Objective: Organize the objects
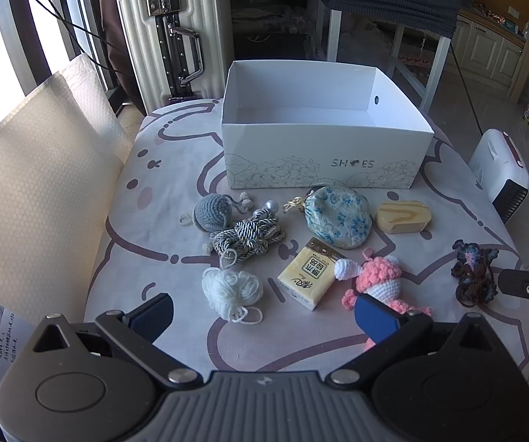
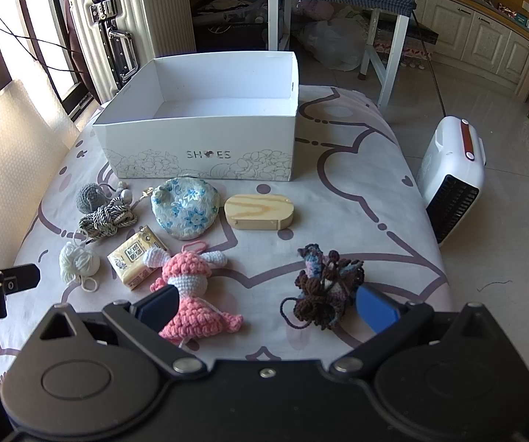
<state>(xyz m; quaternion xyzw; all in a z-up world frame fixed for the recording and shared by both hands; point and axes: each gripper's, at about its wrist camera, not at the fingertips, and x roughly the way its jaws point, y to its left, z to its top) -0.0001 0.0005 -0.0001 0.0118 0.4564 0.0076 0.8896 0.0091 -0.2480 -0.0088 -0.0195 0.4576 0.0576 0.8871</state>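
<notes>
While both grippers hang above the near table edge, I log this:

Right gripper (image 2: 266,305): I see its blue pads spread wide, holding nothing.
Between its fingers: the dark knot (image 2: 325,289) lies just inside the right pad; the pink doll (image 2: 191,291) lies against the left pad, partly behind it.
Left gripper (image 1: 263,313): wide too, empty; white yarn (image 1: 232,291) and the tissue pack (image 1: 308,272) lie just ahead between its pads.
Doll's long axis: runs roughly away from the right fingers, tilted left, ears at the far end.
Nearer hand: by my judgement the right one for the knot, which sits well right of the left fingers.
Farther out: pouch (image 2: 185,206) and wood case (image 2: 260,211) side by side, then a grey ball (image 2: 89,196) and striped cord (image 2: 108,219) off to the left.
Beyond those: the box (image 2: 205,151), open, nothing showing inside, straight ahead of the left fingers and ahead-left of the right.
Next move, as I judge: drop the right fingers a little rightward so they straddle the knot alone.
Risk: the left pad snagging the doll.
</notes>
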